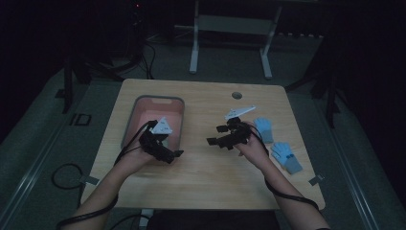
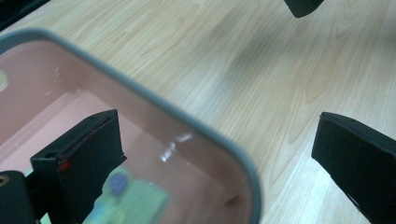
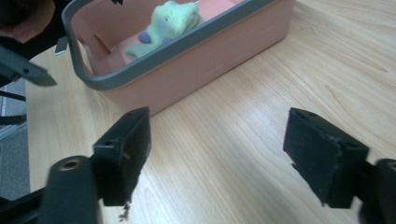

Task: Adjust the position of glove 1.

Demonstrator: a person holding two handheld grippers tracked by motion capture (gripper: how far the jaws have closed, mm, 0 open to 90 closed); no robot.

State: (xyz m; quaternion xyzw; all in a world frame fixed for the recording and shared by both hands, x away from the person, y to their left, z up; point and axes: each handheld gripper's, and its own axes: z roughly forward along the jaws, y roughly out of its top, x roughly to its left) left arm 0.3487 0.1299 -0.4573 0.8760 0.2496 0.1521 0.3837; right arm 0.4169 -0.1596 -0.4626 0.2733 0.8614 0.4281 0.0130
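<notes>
High view | two blue gloves [image 1: 280, 146] lie on table [image 1: 210, 182] just right of right gripper [image 1: 218, 135], nearer hand | both grippers released, empty | left gripper [image 1: 176, 155] beside pink bin [image 1: 143, 103].

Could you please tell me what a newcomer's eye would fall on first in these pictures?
Probably the pink plastic bin with a grey rim on the left half of the pale wooden table, with a pale green knitted glove lying inside it. Next, two light blue knitted gloves near the table's right edge. Between them, the left tongs and right tongs stand open and empty above the wood.
</notes>
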